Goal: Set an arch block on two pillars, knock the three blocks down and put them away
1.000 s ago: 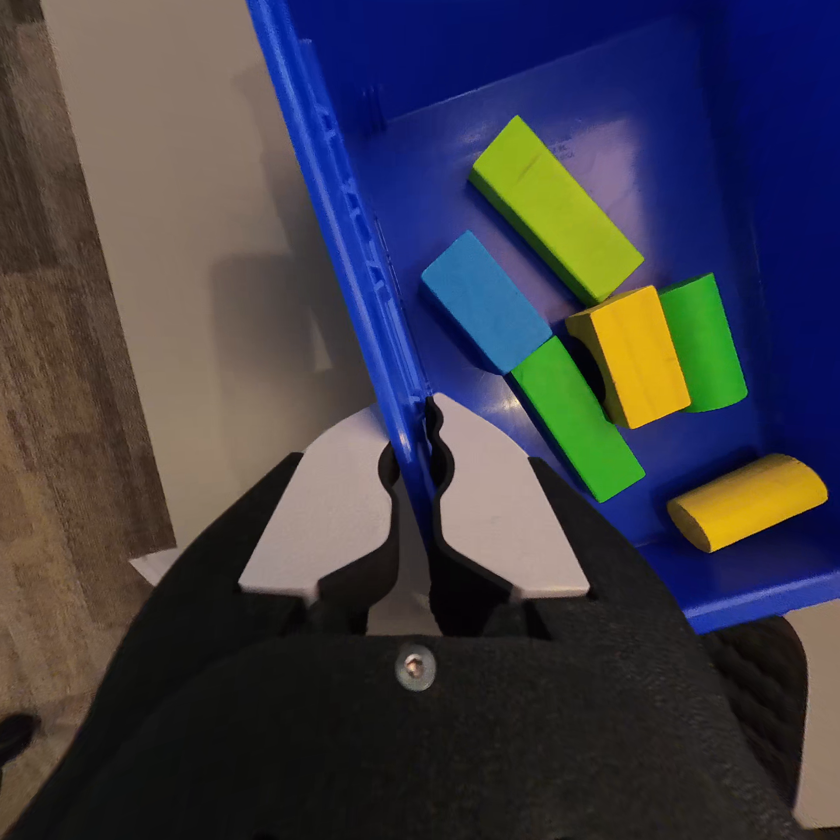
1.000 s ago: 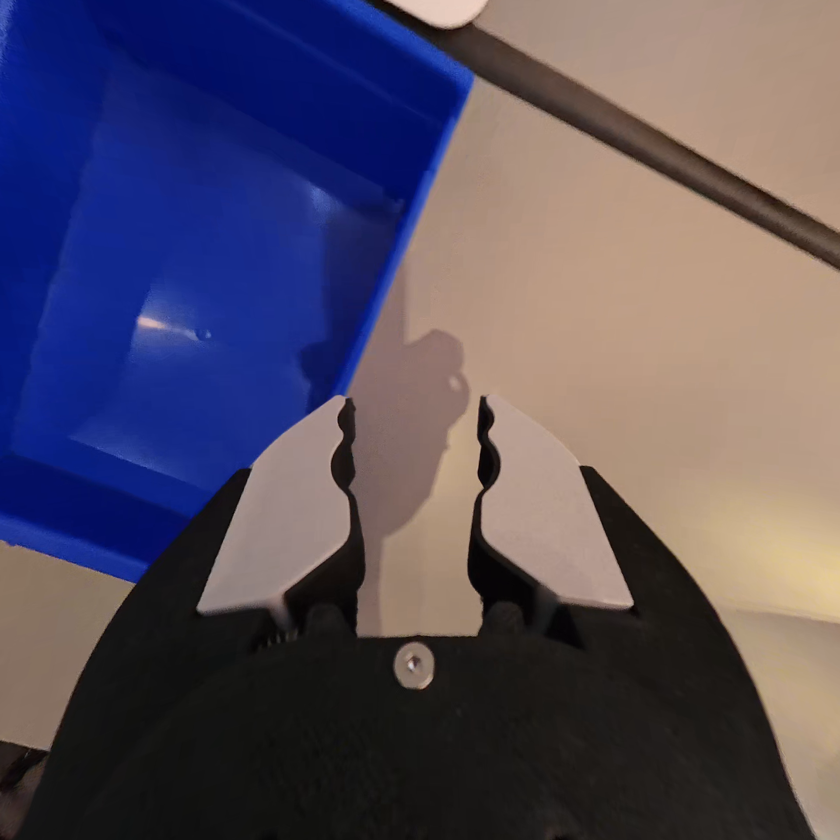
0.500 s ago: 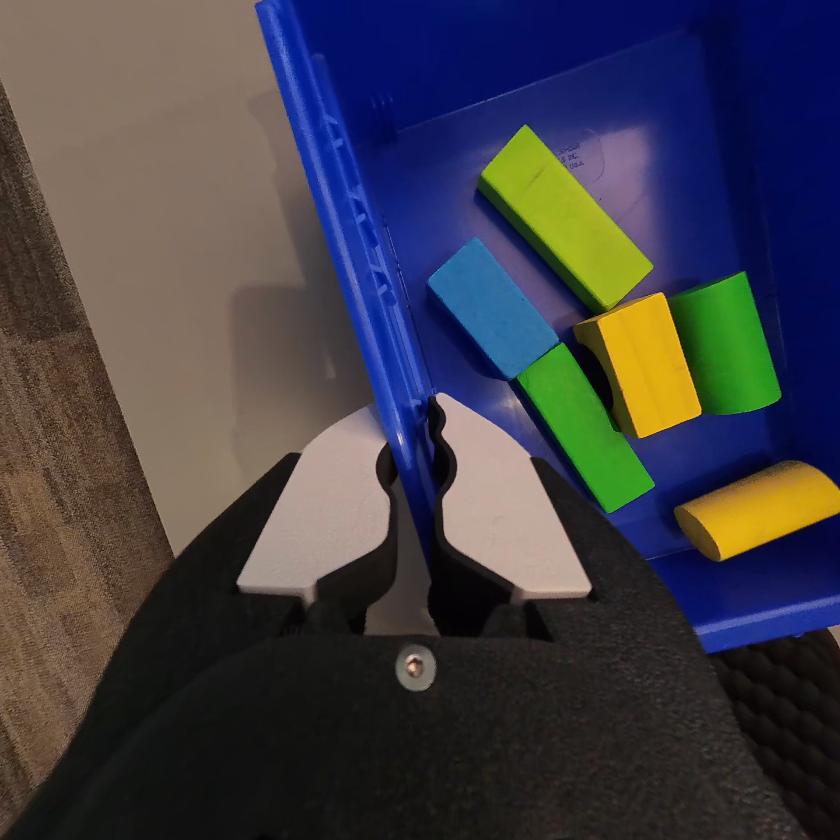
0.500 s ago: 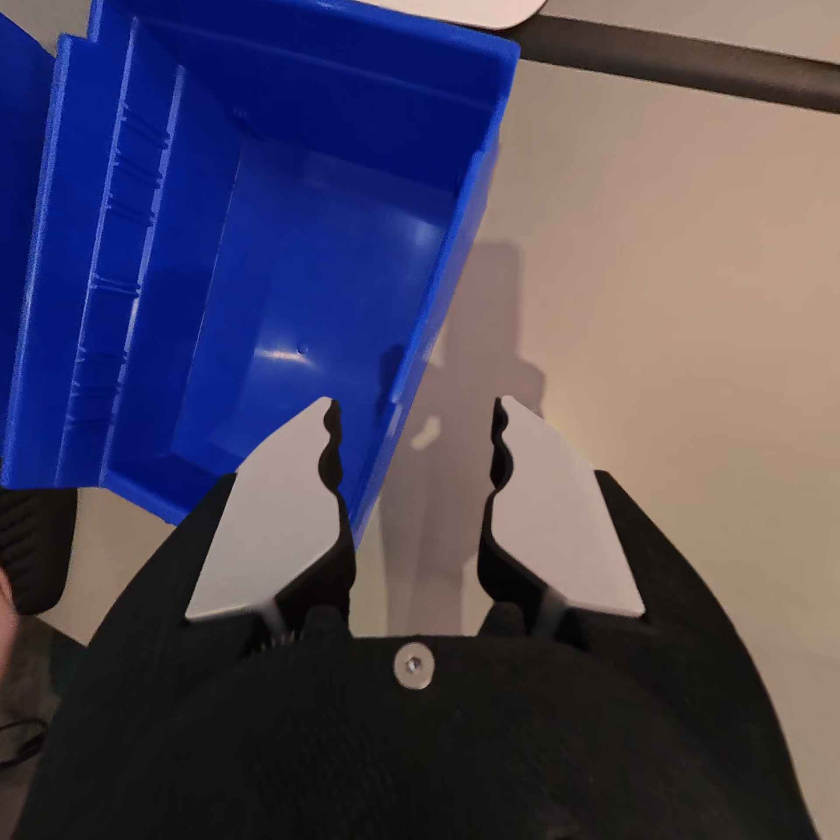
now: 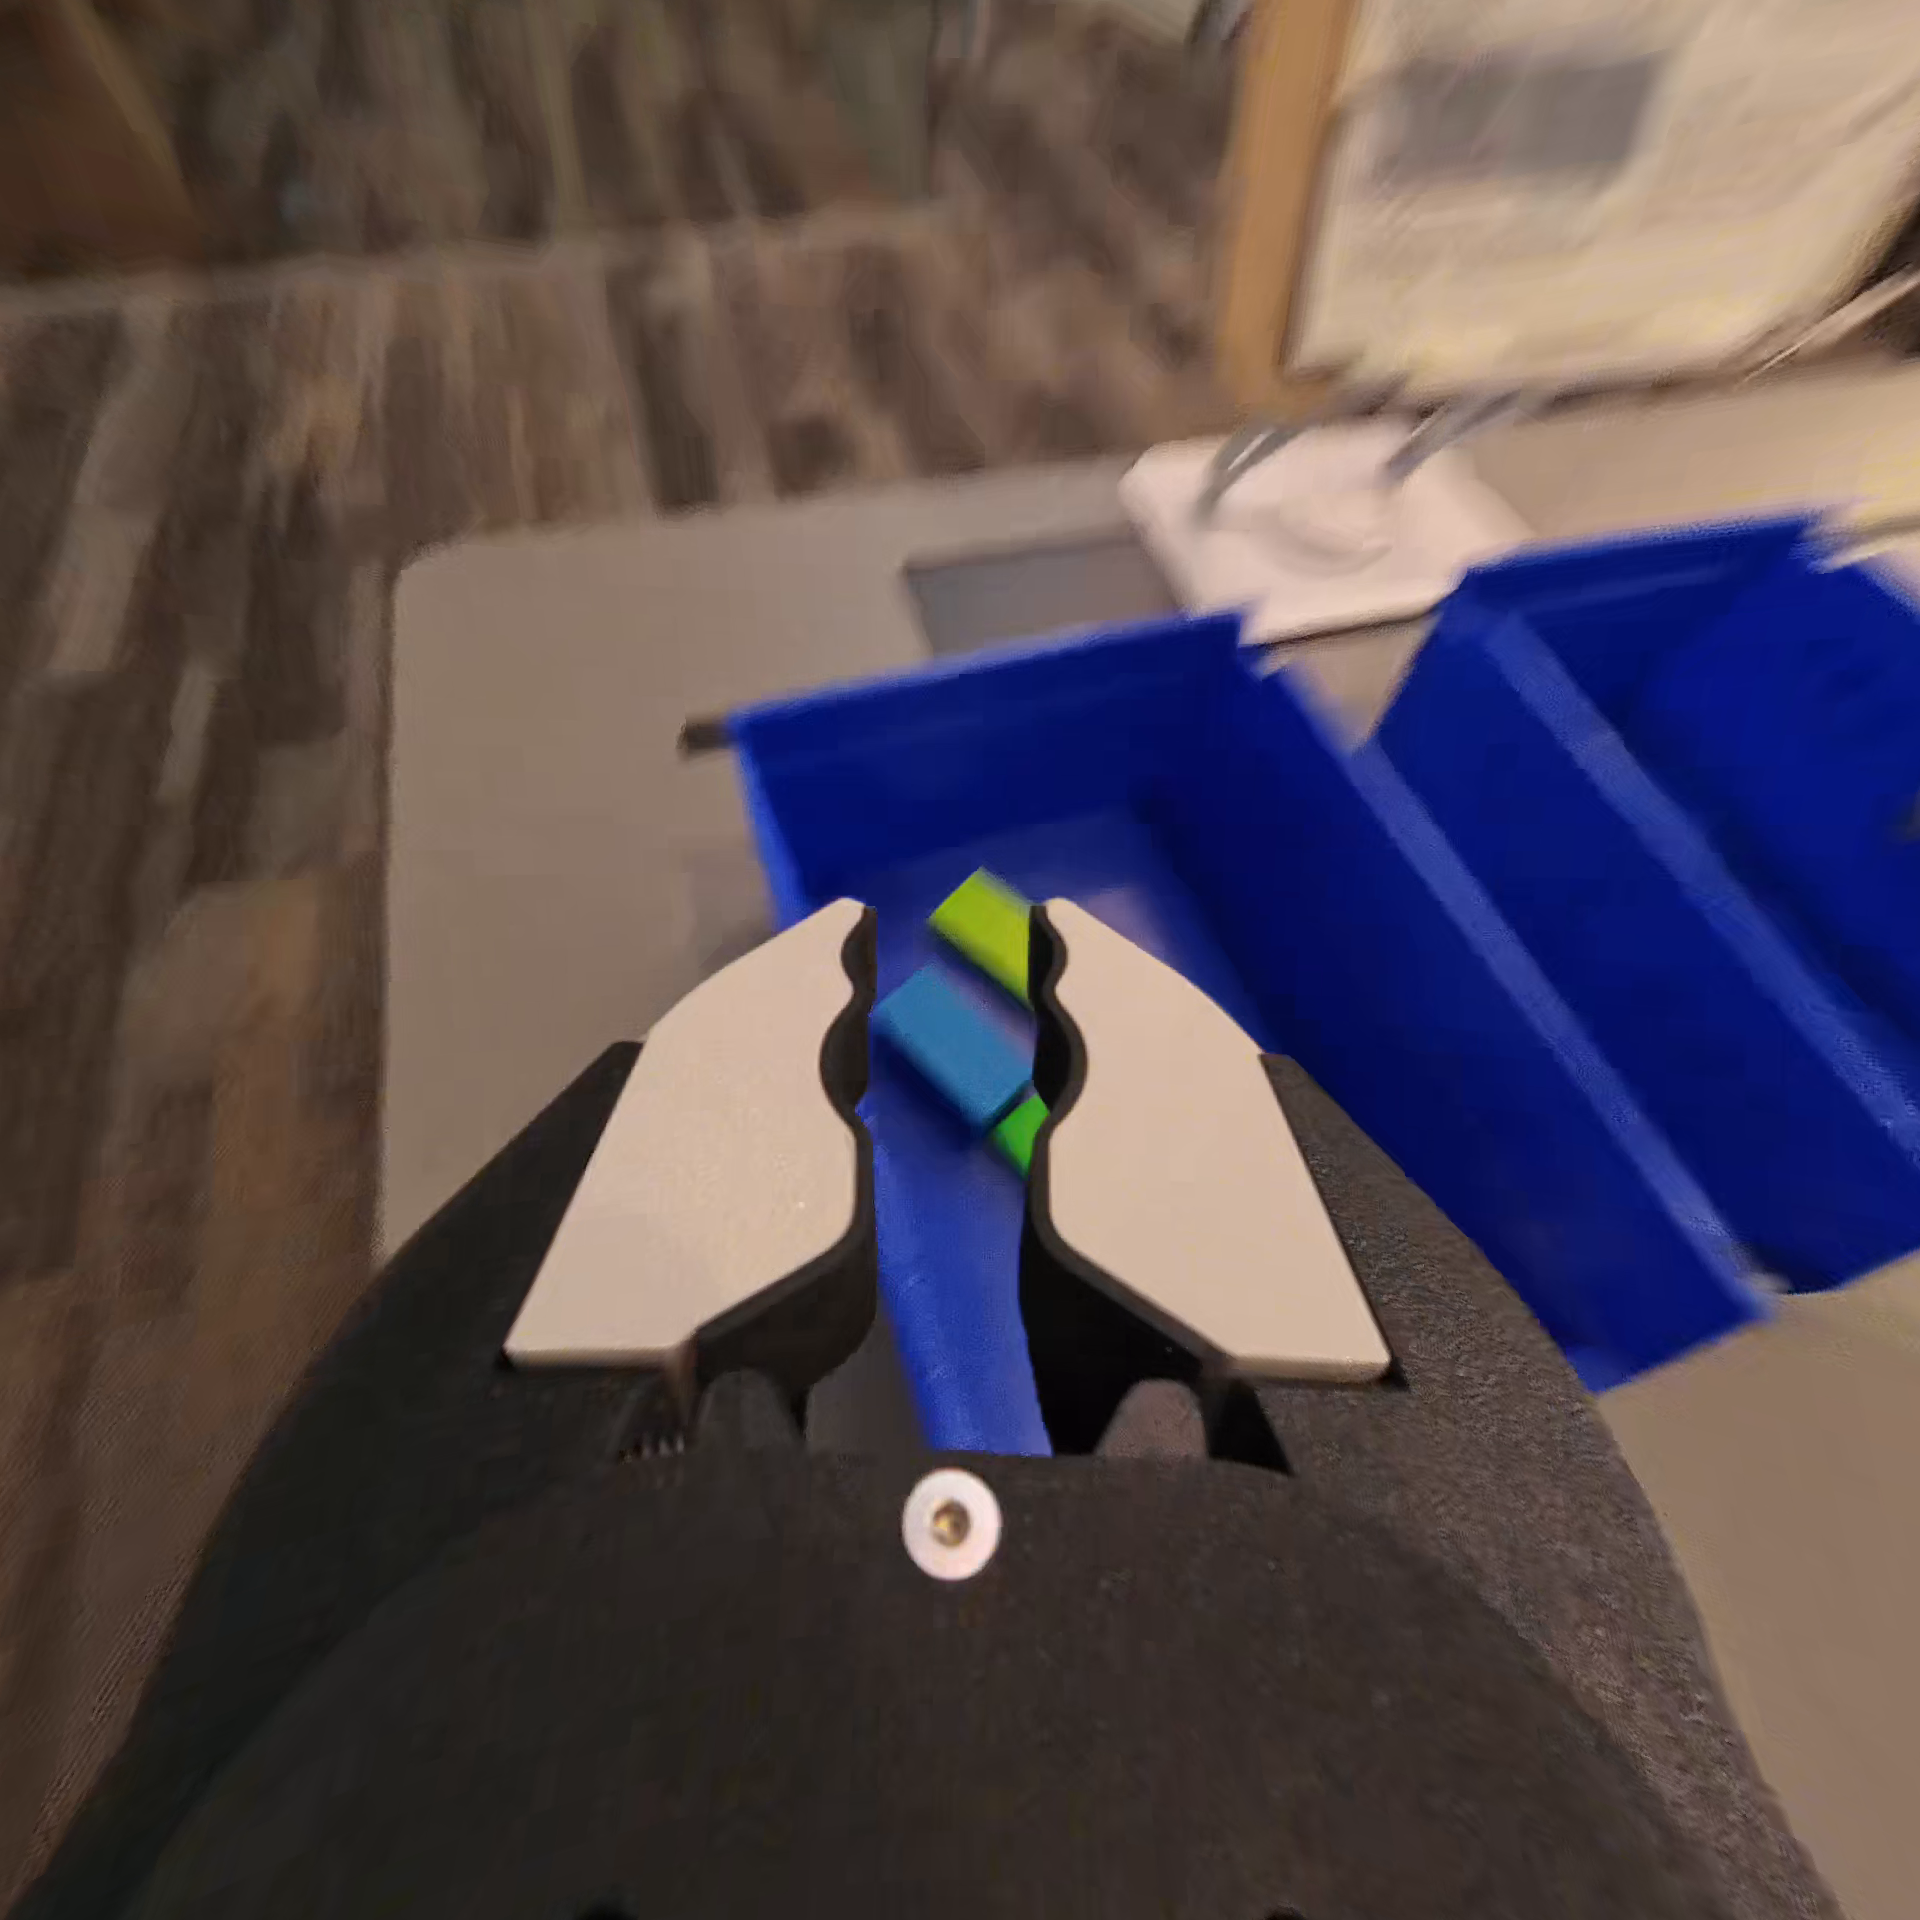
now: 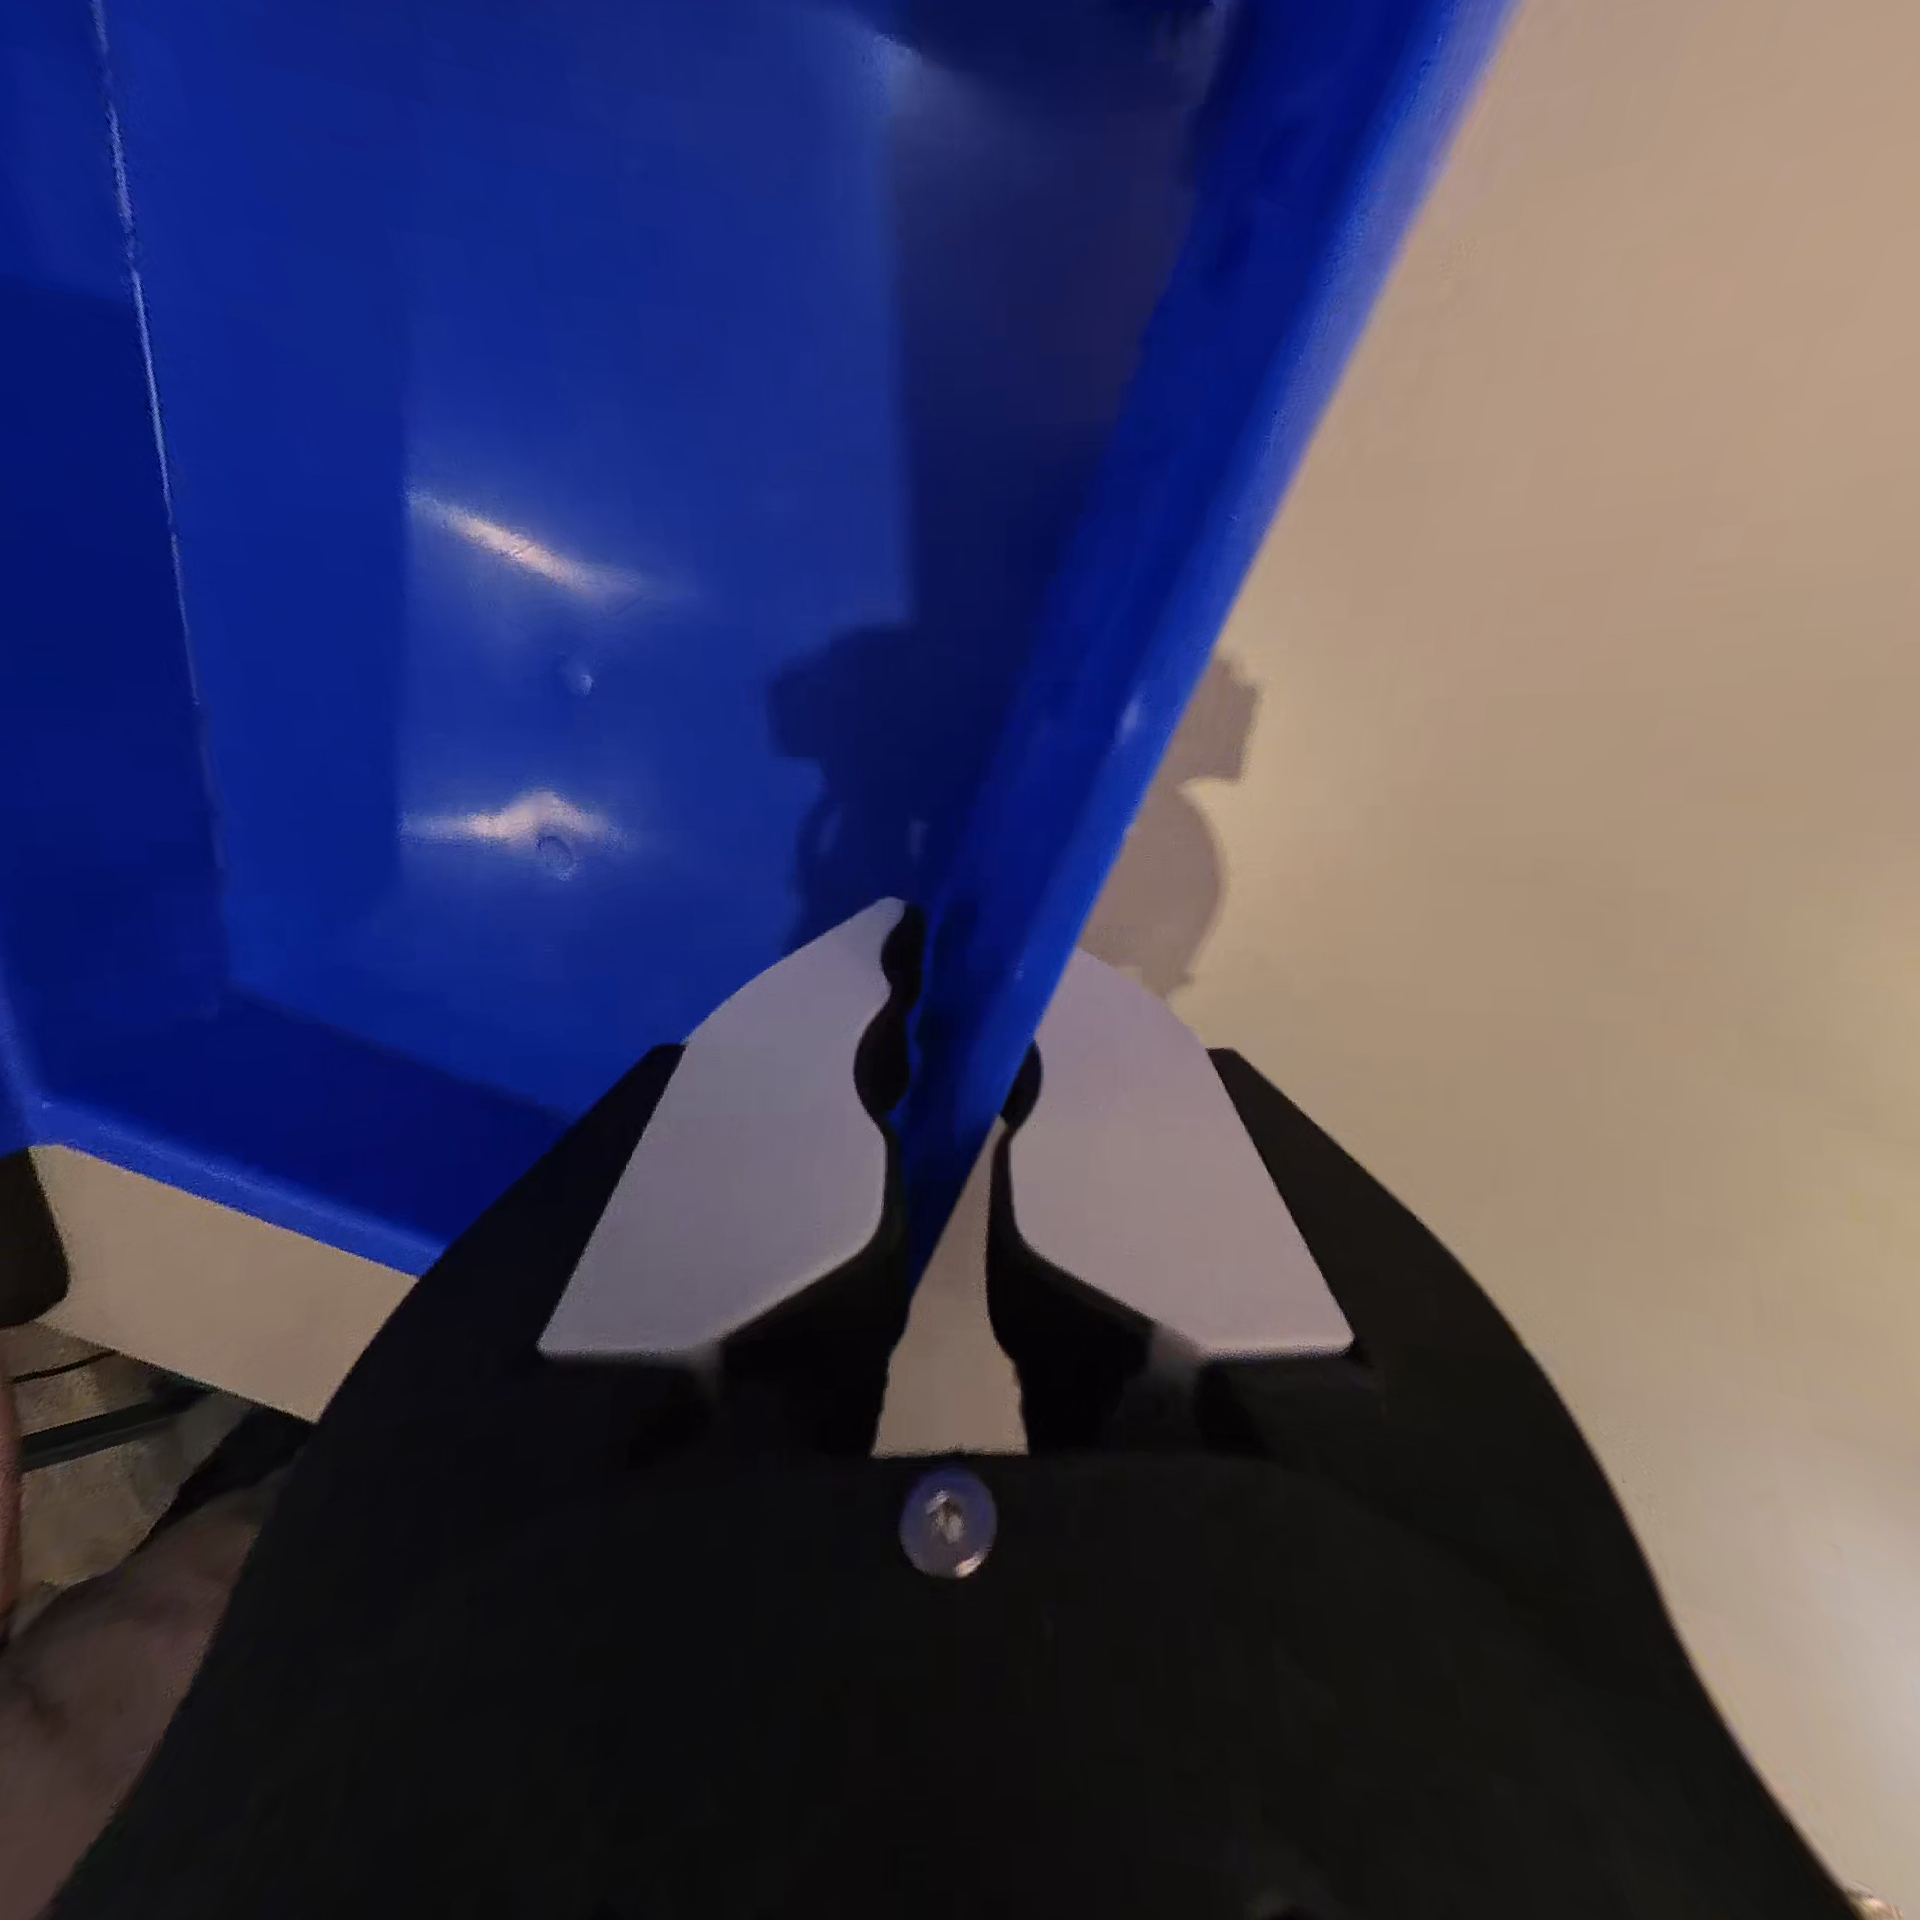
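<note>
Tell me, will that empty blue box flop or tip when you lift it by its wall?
Probably stiff: the empty blue box looks straight-walled where the right gripper pinches it. Likely light, with nothing inside. It may tilt, held by one side only.

Blocks (image 5: 951,1049) in left bin (image 5: 1299,935)

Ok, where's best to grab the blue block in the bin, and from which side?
Probably from above, across the blue block's long faces: it lies flat on the bin floor, walls block any sideways approach, and a green block crowds its near end.
</note>
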A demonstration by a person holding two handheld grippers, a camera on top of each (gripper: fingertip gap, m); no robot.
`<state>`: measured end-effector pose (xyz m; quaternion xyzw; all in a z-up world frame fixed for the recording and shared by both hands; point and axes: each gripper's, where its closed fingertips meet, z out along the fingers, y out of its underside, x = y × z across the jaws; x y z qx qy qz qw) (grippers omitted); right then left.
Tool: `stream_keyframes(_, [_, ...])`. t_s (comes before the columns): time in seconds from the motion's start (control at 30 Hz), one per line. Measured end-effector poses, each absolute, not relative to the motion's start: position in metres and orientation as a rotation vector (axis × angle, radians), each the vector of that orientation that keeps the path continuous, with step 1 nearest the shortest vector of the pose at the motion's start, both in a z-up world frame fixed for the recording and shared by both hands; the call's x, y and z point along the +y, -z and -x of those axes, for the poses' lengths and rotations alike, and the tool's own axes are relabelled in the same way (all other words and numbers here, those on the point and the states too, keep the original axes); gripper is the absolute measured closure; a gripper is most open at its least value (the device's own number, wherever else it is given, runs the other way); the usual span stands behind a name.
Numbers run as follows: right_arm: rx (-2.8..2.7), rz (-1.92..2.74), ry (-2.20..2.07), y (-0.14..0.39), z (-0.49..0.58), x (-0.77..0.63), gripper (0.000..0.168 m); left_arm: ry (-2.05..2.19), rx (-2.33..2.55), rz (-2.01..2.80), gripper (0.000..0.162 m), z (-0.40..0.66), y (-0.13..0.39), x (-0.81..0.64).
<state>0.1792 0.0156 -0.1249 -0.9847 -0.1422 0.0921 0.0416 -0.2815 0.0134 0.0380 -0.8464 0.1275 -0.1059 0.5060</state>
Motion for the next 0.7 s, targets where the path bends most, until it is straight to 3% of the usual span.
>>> stream_keyframes(0.17, [-0.387,3.013,-0.317,0.125,-0.215,0.022,0.160,0.744,0.470,1.363,0.135,0.225,-0.154,-0.051])
stream_keyframes(0.23, [-0.353,3.010,-0.304,0.125,-0.241,0.023,0.161,0.827,0.473,1.121,0.143,0.223,-0.186,-0.079])
stream_keyframes(0.7, [0.083,3.012,-0.220,0.127,-0.466,0.010,0.161,0.865,0.645,1.144,0.137,0.167,-0.198,-0.106])
